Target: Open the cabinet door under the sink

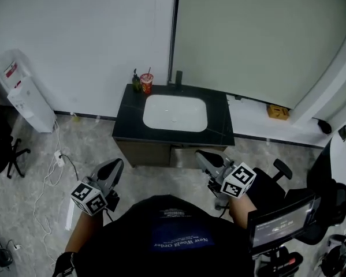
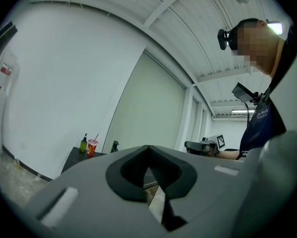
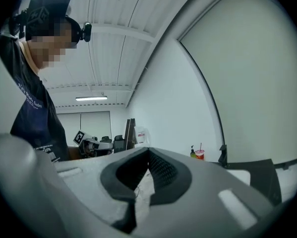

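The sink cabinet stands against the far wall, with a black countertop (image 1: 219,133) and a white basin (image 1: 174,112). Its brown doors (image 1: 147,153) under the counter look closed. My left gripper (image 1: 117,163) is held level in front of the cabinet's left corner, a short way off, jaws together and empty (image 2: 148,148). My right gripper (image 1: 201,154) is close to the cabinet front at its right side, jaws shut on nothing (image 3: 148,150). Neither gripper touches the cabinet. Each gripper view shows the other gripper and the person behind it.
A red cup (image 1: 146,83) with a straw, a green bottle (image 1: 136,81) and a black faucet (image 1: 178,78) stand at the counter's back. A water dispenser (image 1: 22,91) and an office chair (image 1: 2,149) are at the left, a cable (image 1: 58,157) on the floor, another chair (image 1: 276,180) at the right.
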